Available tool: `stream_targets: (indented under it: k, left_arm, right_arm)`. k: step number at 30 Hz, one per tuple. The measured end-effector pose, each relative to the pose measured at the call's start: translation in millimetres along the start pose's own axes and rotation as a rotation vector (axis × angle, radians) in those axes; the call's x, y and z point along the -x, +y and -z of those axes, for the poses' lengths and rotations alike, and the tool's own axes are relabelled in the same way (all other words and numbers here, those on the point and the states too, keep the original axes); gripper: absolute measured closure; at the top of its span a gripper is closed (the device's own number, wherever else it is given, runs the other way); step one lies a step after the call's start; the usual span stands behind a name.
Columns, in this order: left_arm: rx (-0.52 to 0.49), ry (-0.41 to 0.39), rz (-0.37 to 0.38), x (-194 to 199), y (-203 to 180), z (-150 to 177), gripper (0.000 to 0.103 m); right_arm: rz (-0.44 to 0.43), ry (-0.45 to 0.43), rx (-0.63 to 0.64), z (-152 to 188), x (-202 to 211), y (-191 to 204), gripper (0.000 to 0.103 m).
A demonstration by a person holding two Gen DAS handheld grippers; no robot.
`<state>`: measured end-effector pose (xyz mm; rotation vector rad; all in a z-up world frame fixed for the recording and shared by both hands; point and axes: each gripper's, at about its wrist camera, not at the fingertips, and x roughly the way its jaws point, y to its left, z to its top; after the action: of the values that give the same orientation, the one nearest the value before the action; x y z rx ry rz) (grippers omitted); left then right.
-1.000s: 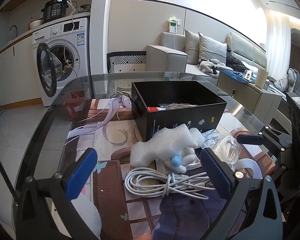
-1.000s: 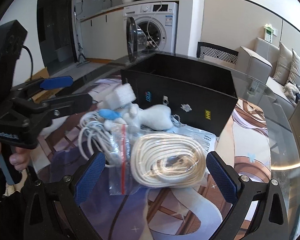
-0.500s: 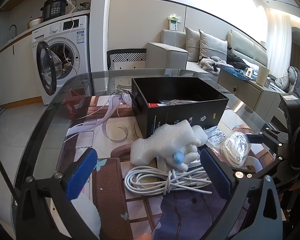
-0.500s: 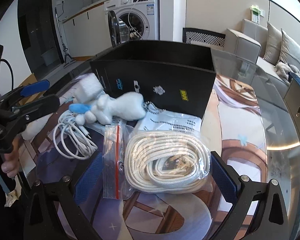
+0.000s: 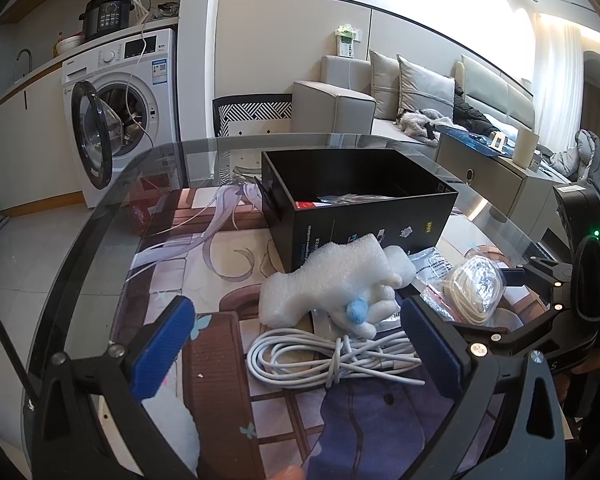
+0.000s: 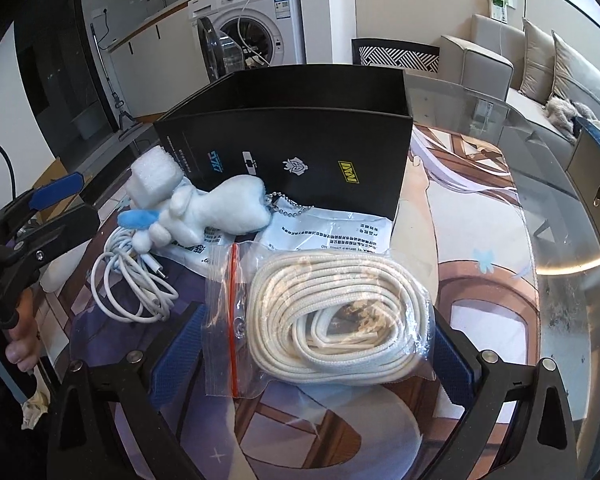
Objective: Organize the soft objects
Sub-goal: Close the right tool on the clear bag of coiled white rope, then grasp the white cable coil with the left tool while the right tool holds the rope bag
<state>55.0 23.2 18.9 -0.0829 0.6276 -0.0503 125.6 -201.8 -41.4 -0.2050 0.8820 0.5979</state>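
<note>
While we hold both tools low over the glass table [image 5: 100, 240], we log: right gripper [image 6: 314, 344], jaws wide apart, straddling the bagged white rope [image 6: 336, 312] w/o touching; left gripper [image 5: 296, 344], jaws apart, empty, near the white cable [image 5: 324, 356]. Plush toy [image 6: 216, 208] & foam block [image 6: 154, 178] lie beside the open black box [image 6: 300, 152], on a leaflet [image 6: 328, 236].

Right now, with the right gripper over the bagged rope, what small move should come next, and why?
Probably ease the right gripper down and close on the bagged rope. Its jaws stand open on either side of the bag, which lies flat on the table, not yet held. The black box just behind it is open-topped, a likely destination.
</note>
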Motion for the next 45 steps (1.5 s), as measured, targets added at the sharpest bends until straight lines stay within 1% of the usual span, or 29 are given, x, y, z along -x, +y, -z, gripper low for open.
stream_targets:
  k: [5, 6, 9, 13, 15, 22, 30, 36, 39, 43, 45]
  left_arm:
    - [0.001, 0.002, 0.0, 0, 0, 0, 0.0]
    - [0.0, 0.001, 0.001, 0, 0, 0, 0.0]
    - [-0.001, 0.004, 0.0, -1, -1, 1, 0.0]
    - [-0.003, 0.006, 0.002, -1, -1, 2, 0.0]
    - [-0.002, 0.005, 0.004, -1, -1, 2, 0.0]
    - [0.007, 0.02, 0.026, -1, 0, 3, 0.0]
    - [-0.021, 0.08, 0.078, -6, -11, 6, 0.0]
    - [0.01, 0.126, 0.081, -12, -8, 8, 0.0]
    - [0.007, 0.164, 0.103, -18, -9, 11, 0.0]
    - [0.042, 0.193, 0.147, -21, -7, 15, 0.0]
    - [0.024, 0.2, 0.153, -21, -10, 16, 0.0]
  right_arm:
    - [0.013, -0.003, 0.017, 6, 4, 5, 0.01]
    - [0.014, -0.003, 0.022, 6, 5, 6, 0.013]
    - [0.009, -0.007, 0.022, 7, 10, 6, 0.027]
    - [0.009, -0.017, 0.03, 9, 13, 8, 0.034]
    - [0.011, -0.023, 0.039, 9, 16, 10, 0.036]
    - [0.011, -0.069, 0.047, 6, 35, 13, 0.036]
    - [0.014, -0.141, 0.021, 4, 57, 6, 0.036]
    - [0.016, -0.153, 0.014, 1, 62, 3, 0.036]
    - [0.018, -0.152, 0.011, 1, 62, 1, 0.036]
    - [0.017, -0.148, 0.011, 1, 60, 1, 0.036]
    - [0.016, -0.146, 0.01, 1, 59, 1, 0.036]
